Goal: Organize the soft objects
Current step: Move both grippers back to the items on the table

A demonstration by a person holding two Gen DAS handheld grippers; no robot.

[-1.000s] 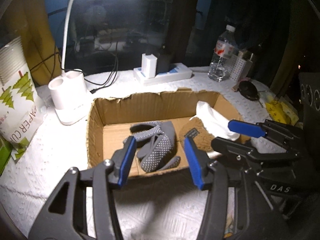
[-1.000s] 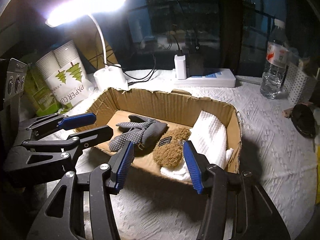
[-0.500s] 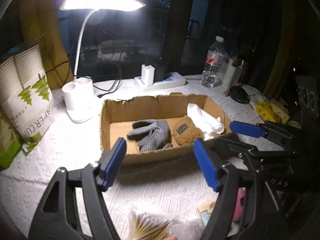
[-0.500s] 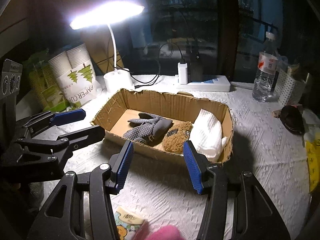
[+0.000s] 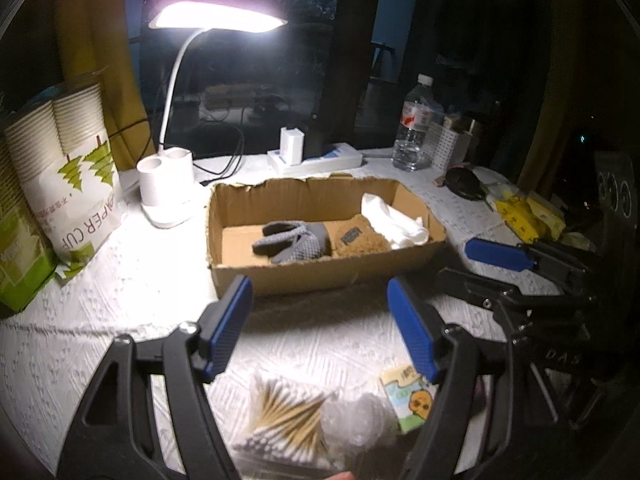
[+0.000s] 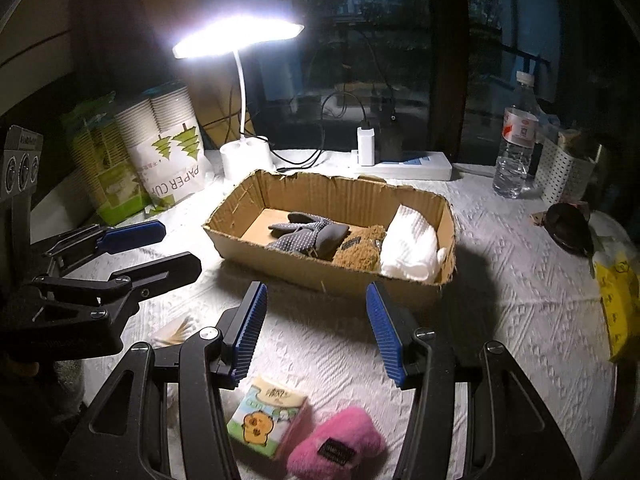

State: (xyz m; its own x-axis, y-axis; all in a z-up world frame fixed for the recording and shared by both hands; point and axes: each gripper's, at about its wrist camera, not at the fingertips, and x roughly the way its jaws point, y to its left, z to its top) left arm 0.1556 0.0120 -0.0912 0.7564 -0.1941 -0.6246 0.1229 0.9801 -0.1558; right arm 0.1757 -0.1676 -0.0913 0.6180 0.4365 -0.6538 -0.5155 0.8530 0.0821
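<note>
Fingers of both grippers, left gripper (image 5: 320, 324) and right gripper (image 6: 316, 332), spread empty above a white embossed tablecloth (image 6: 500, 280); lamp (image 6: 236, 36) lit, dark window (image 6: 360, 40) behind.

The left wrist camera looks forward and down between its own open fingers, with the cardboard box (image 5: 320, 236) near, at 12 o'clock. The right wrist camera takes the same downward slant from the other side, the box (image 6: 332, 236) just past its fingers. Both views share the box, the desk lamp (image 5: 218, 20) at 11 o'clock, the water bottle (image 6: 516, 148) at 2 o'clock and the tissue pack (image 6: 268, 416) at 6 o'clock. Each sees the other gripper at its edge.
</note>
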